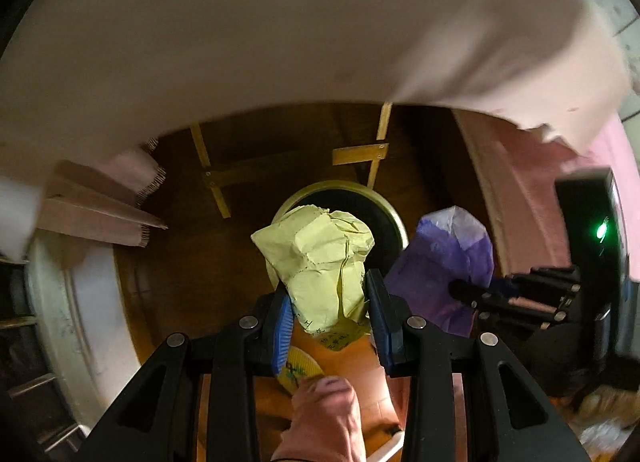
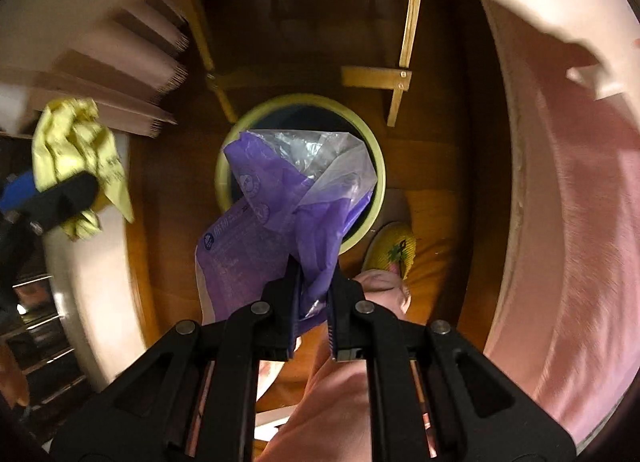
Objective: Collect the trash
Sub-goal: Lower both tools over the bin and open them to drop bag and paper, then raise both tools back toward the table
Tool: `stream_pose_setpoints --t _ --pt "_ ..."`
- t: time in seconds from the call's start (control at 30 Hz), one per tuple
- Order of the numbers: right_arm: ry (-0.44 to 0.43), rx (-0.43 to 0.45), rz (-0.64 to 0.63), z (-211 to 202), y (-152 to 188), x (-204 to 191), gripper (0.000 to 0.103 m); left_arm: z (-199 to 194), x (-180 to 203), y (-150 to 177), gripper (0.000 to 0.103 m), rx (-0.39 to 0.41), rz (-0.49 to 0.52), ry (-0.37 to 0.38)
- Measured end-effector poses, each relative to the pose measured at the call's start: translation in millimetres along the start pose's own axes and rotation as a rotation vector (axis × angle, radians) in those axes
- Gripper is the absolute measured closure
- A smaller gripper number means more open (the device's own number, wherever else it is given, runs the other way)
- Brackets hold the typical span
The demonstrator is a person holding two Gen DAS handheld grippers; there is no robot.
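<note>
My left gripper (image 1: 329, 286) is shut on a crumpled yellow paper (image 1: 320, 258), held above a round bin (image 1: 384, 206) with a pale green rim and dark inside. The same yellow paper (image 2: 76, 158) shows at the left of the right wrist view, with the left gripper's dark finger across it. My right gripper (image 2: 313, 268) is shut on a purple and clear plastic wrapper (image 2: 288, 202), which hangs over the bin (image 2: 378, 166) opening. The purple wrapper (image 1: 444, 262) also appears to the right of the paper in the left wrist view.
The bin stands on a wooden floor (image 1: 192, 270) under a table with light wooden braces (image 1: 360, 154). A white cloth (image 1: 280, 30) hangs above. Pink fabric (image 2: 568, 202) fills the right side. A person's pink trouser leg (image 1: 324, 418) and a yellow slipper (image 2: 394, 252) stand beside the bin.
</note>
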State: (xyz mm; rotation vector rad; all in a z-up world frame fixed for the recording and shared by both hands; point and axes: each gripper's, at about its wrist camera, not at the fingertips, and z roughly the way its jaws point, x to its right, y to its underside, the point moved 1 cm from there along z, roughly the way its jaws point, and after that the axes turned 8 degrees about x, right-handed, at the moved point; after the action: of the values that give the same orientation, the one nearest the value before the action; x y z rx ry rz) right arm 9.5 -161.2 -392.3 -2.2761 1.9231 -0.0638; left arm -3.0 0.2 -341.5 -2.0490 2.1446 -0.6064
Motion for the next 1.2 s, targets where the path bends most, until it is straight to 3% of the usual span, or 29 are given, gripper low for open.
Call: stream_pose_setpoints --t 0.17,0.3,0.37,0.43,0.5,0.57,0.83,1.2 --pt "0.012 -0.008 -0.007 82 -4 11 0.094 72 -3 -3 0.069 0.007 -0.01 -0.025" --pt "0.0 0.008 0.013 127 -11 22 0.09 120 -2 -5 0.062 0.002 0.01 -0.049" --pt "-0.017 0.002 0.035 144 -12 27 0.082 142 -3 -3 0.048 -0.003 0.017 -0.05" --pt "-0.031 0.003 0.066 157 -13 34 0.061 158 -2 -1 0.017 -0.018 0.021 -0.045" --pt "-0.045 0.021 0.092 162 -13 39 0.053 165 -1 -1 0.014 -0.009 0.026 -0.049" --pt "-0.064 0.04 0.11 159 -15 44 0.052 168 1 2 0.014 -0.002 0.035 -0.06" --pt "-0.087 0.084 0.168 120 -18 52 0.05 124 8 -2 0.014 0.052 0.027 -0.076" --pt "-0.115 0.125 0.196 -20 -16 43 0.05 -13 47 -36 0.014 0.117 0.074 -0.065"
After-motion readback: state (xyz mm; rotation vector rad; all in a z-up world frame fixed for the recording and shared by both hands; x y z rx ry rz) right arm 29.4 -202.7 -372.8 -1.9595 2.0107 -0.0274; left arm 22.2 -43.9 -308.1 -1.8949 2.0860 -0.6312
